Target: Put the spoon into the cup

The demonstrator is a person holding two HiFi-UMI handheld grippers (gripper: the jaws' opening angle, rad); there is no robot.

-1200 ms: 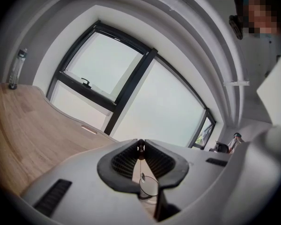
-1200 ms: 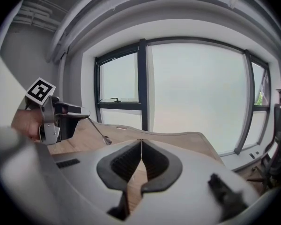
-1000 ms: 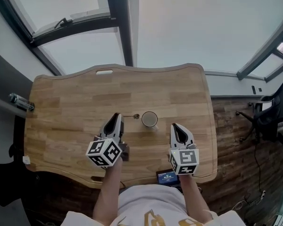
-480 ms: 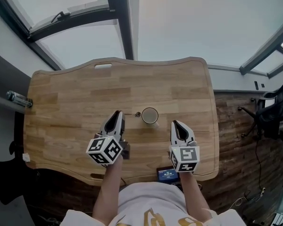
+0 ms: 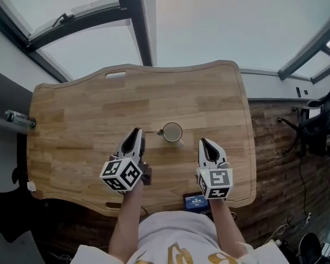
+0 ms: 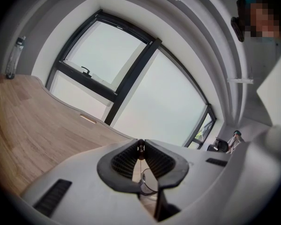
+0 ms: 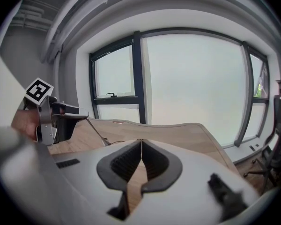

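I am counting 1 cup (image 5: 176, 140), 1 spoon (image 5: 159, 131), 2 claws and 1 counter (image 5: 88, 120) under them. The counter is pale wood in visible plank strips, with rounded corners, a wavy edge and a slot cut near its far side. The cup is round and light-coloured, and it is standing upright near the counter's middle. The spoon is thin and metallic, with a wire-slim handle and a small oval bowl.

The left claw (image 5: 136, 133) is clenching the end of the spoon's handle between its ribbed black pads. The handle is reaching rightward, and the bowl is sitting at the cup's left rim. I cannot tell whether the bowl is touching the rim. The right claw (image 5: 203, 142) is hovering to the right of the cup with its 2 jaws pressed together and nothing between them.

Each claw has a smooth white shell and is carrying 1 cube with black-and-white square markers. At the counter's left edge 1 dark bottle (image 5: 15, 117) is lying on its side. At the near edge 1 small device with a blue screen (image 5: 195, 203) is showing.
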